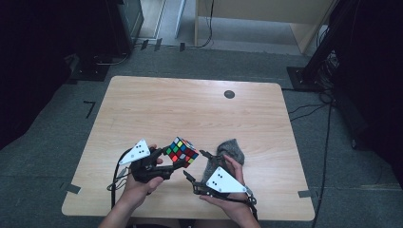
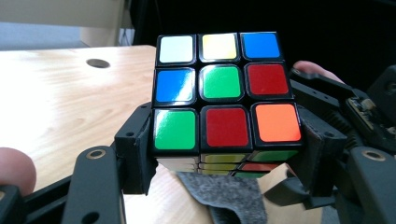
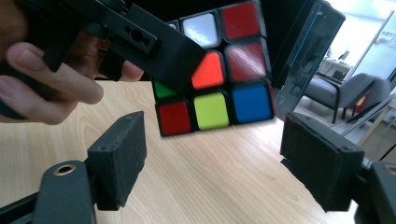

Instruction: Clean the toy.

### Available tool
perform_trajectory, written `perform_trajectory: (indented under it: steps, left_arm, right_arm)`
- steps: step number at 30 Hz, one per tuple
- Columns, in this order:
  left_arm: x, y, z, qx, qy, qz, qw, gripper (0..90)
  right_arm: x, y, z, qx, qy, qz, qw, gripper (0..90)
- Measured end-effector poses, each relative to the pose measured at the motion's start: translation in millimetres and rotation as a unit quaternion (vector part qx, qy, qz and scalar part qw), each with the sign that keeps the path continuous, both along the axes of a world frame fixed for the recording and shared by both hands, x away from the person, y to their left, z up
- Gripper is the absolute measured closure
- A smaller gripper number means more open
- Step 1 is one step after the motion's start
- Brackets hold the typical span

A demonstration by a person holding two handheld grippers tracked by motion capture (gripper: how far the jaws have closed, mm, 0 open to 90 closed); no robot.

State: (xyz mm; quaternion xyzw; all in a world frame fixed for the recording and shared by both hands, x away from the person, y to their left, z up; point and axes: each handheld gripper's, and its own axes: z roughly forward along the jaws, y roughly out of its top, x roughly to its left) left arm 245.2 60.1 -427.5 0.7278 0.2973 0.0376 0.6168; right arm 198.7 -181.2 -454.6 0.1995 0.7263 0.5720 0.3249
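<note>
We find the left gripper (image 1: 167, 164), held in the person's left hand (image 1: 138, 187) near the front edge of the wooden table (image 1: 142, 109), pinching a scrambled Rubik's cube (image 1: 181, 151) by its lowest layer and holding it clear of the surface. To the cube's right we note the right gripper (image 1: 196, 166) in the right hand (image 1: 235, 202), its jaws spread with nothing between them and apart from the cube. We record a grey felt cloth (image 1: 233, 151) lying on the table just beyond that gripper, right of centre toward the front edge.
</note>
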Motion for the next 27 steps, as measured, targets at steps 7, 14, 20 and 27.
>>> perform_trajectory:
  steps: [7,14,20,27]
  left_arm:
    - [-3.6,-8.4,1.3,0.0,0.012,-0.016,0.9998,34.1]
    - [-2.8,-7.5,0.2,0.004,0.013,-0.019,0.9997,34.1]
    - [-1.5,-6.8,0.6,0.005,0.02,-0.026,0.9995,34.1]
    - [1.6,-6.1,-1.9,0.009,0.032,-0.034,0.9989,34.1]
  right_arm:
    - [-4.0,4.1,-2.5,-0.032,-0.048,-0.025,0.9981,26.5]
    - [-7.3,5.4,-2.6,-0.054,-0.079,-0.029,0.995,31.6]
    - [-8.8,6.3,-2.3,-0.061,-0.088,-0.03,0.9938,31.6]
    - [-9.1,7.3,-4.3,-0.072,-0.094,-0.029,0.9925,32.0]
